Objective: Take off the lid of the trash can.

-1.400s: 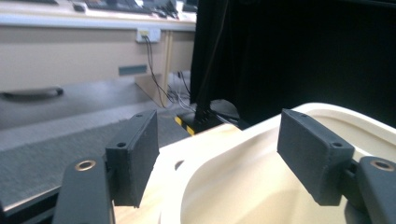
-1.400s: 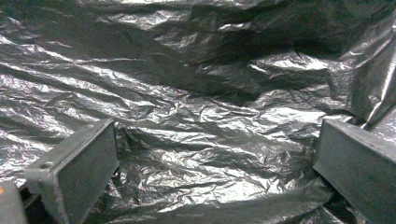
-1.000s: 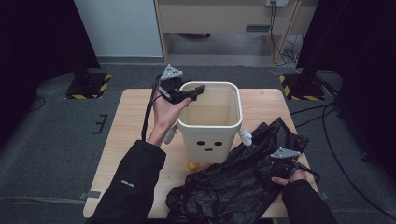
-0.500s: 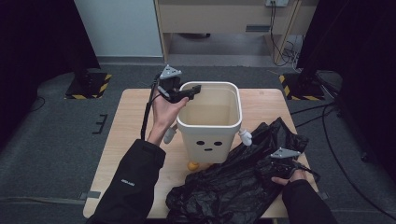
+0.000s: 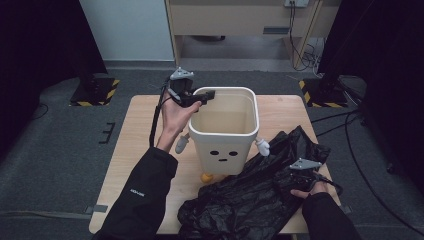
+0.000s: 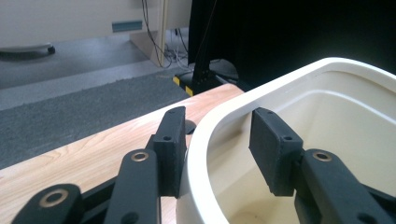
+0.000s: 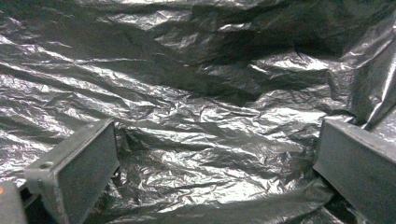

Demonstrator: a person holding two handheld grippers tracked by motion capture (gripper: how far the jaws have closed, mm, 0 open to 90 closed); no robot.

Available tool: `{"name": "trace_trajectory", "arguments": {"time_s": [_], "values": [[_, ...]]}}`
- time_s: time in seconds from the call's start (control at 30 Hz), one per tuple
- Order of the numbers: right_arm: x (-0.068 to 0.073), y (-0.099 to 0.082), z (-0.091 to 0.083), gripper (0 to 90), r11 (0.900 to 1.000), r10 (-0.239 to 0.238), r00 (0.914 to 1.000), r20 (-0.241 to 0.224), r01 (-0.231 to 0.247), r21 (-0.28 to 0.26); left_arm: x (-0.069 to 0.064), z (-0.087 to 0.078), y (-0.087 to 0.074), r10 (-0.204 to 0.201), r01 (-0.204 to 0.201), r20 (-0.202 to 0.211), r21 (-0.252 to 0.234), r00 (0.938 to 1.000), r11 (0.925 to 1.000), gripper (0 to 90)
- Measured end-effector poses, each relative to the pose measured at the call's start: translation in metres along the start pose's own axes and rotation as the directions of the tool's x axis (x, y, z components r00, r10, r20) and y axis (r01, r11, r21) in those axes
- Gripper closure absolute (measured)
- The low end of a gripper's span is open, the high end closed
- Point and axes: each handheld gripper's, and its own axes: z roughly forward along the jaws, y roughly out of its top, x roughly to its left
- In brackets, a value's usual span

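Since the earlier frame, only the left hand-held gripper [image 5: 202, 96] has changed, its jaws closing astride the rim of the cream bin [image 5: 226, 131] standing mid-surface, while the right hand-held gripper [image 5: 300, 176] rests spread on the black bag [image 5: 260, 192].

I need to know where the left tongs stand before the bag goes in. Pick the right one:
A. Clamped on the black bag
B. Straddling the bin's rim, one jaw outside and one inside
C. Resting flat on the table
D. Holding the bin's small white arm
B: in the left gripper view the left tongs straddle the rim of the white bin, one jaw against the outer wall, the other inside, apart from it.
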Motion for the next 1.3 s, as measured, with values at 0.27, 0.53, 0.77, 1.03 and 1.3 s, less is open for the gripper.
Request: {"name": "trace_trajectory", "arguments": {"time_s": [0.27,0.53,0.77,1.03,1.3], "values": [[0.0,0.0,0.0,0.2,1.0,-0.001,1.0,0.0,0.001,-0.001,0.001,-0.002,0.007,-0.037,0.038,0.02,-0.026,0.9991,0.9989,57.4],[0.0,0.0,0.0,0.2,1.0,-0.002,1.0,0.0,0.002,-0.002,-0.005,-0.016,0.021,-0.023,0.023,0.002,-0.093,0.9997,0.9954,57.9],[0.0,0.0,0.0,0.2,1.0,-0.001,1.0,0.0,0.001,-0.001,-0.005,-0.043,0.03,-0.008,0.003,-0.033,-0.172,0.9994,0.9851,57.9],[0.0,0.0,0.0,0.2,1.0,0.0,1.0,0.0,0.0,-0.001,0.005,-0.088,0.021,0.003,-0.029,-0.118,-0.214,0.9931,0.9764,57.8],[0.0,0.0,0.0,0.2,1.0,-0.001,1.0,-0.001,0.001,0.0,0.036,-0.151,-0.005,-0.036,-0.024,-0.218,-0.264,0.9753,0.9642,57.8]]}}
